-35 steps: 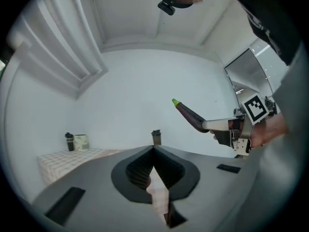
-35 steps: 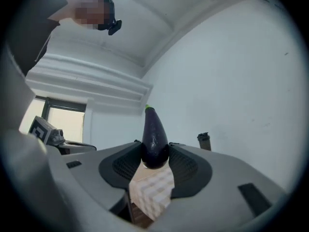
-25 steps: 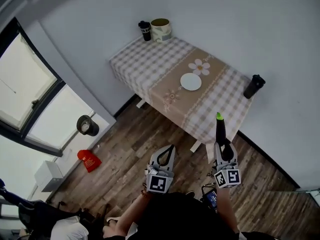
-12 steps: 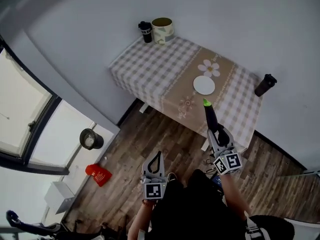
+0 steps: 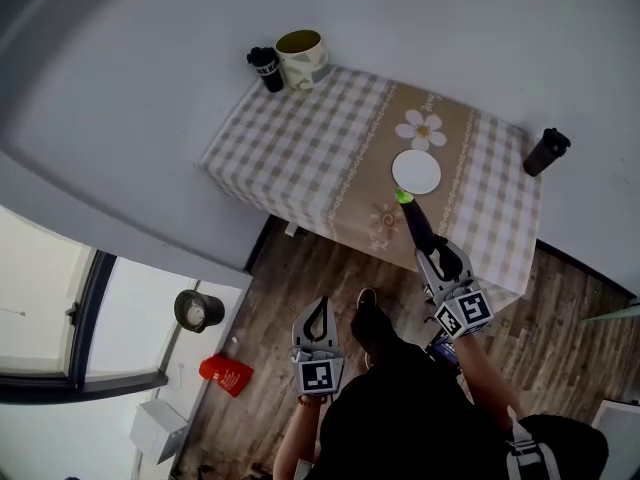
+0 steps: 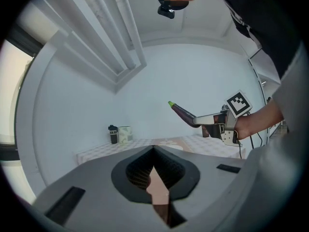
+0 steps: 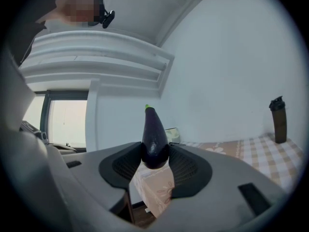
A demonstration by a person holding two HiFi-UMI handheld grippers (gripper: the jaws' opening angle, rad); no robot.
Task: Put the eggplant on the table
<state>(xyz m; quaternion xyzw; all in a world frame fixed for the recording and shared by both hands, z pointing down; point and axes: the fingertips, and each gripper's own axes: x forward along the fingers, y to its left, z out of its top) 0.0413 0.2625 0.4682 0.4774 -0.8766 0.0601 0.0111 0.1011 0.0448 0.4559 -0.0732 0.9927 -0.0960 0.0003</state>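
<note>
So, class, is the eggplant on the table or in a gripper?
In the right gripper: its jaws clamp the eggplant.

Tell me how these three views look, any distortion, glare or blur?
Head view: sharp, evenly lit, wall bowed. Left gripper view: strong fisheye, black corners, bright window at left. Right gripper view: same fisheye, eggplant sharp, window washed out.

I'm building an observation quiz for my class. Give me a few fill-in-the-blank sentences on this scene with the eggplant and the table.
The right hand-held gripper grips an eggplant whose stem tip is coloured ____.
The left hand-held gripper, jaws together, holds ____.
The round plate on the table is coloured ____.
Missing words: green; nothing; white.
</note>
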